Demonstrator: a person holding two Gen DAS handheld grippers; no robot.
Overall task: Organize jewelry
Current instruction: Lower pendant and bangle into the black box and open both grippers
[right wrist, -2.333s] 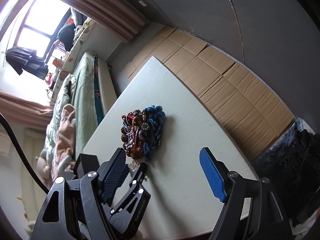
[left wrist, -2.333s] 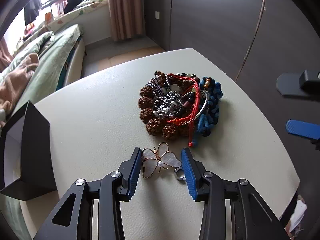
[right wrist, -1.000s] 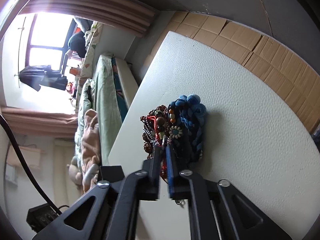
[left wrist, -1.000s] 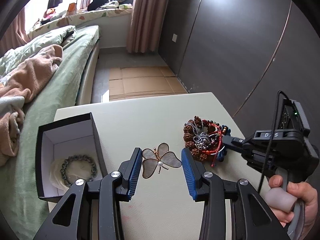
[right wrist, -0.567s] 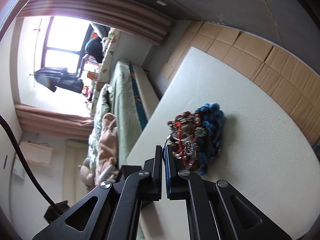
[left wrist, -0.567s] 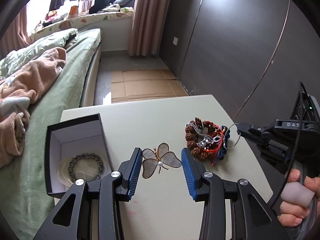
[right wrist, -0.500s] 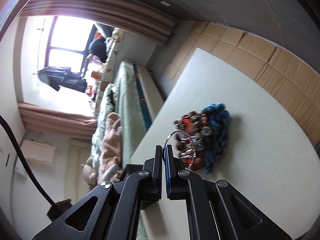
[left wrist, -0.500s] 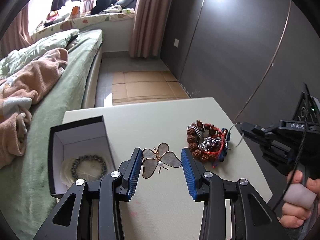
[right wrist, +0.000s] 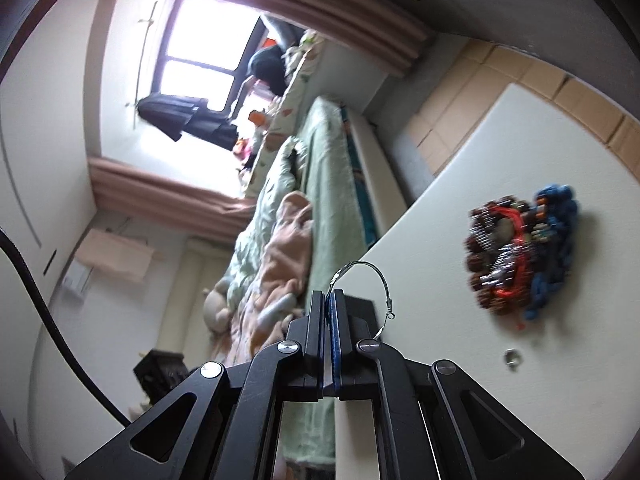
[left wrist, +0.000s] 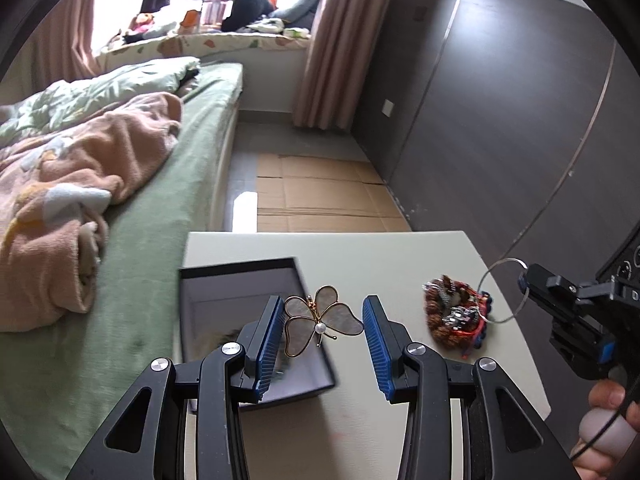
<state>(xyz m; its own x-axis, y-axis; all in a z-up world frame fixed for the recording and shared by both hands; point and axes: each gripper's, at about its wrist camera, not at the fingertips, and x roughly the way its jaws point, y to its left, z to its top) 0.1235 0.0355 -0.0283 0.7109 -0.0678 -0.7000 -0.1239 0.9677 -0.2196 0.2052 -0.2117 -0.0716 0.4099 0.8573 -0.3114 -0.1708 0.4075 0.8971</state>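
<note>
surface [left wrist: 400, 252]: lower centre of the left wrist view; right side of the right wrist view
box [left wrist: 192, 304]: on the surface's left part, left wrist view, partly behind the left gripper [left wrist: 324, 324]
brooch [left wrist: 320, 322]: between the left gripper's jaws, in front of the box's right wall
pile [left wrist: 454, 320]: on the surface, right of the brooch; right edge of the right wrist view
right gripper [left wrist: 528, 280]: right edge of the left wrist view, right of the pile
ring [right wrist: 366, 276]: pinched in the right gripper's jaws, left of the pile
nut [right wrist: 511, 357]: on the surface, below the pile, right wrist view
bed [left wrist: 168, 208]: left of the surface
cardboard [left wrist: 320, 196]: on the floor behind the surface
</note>
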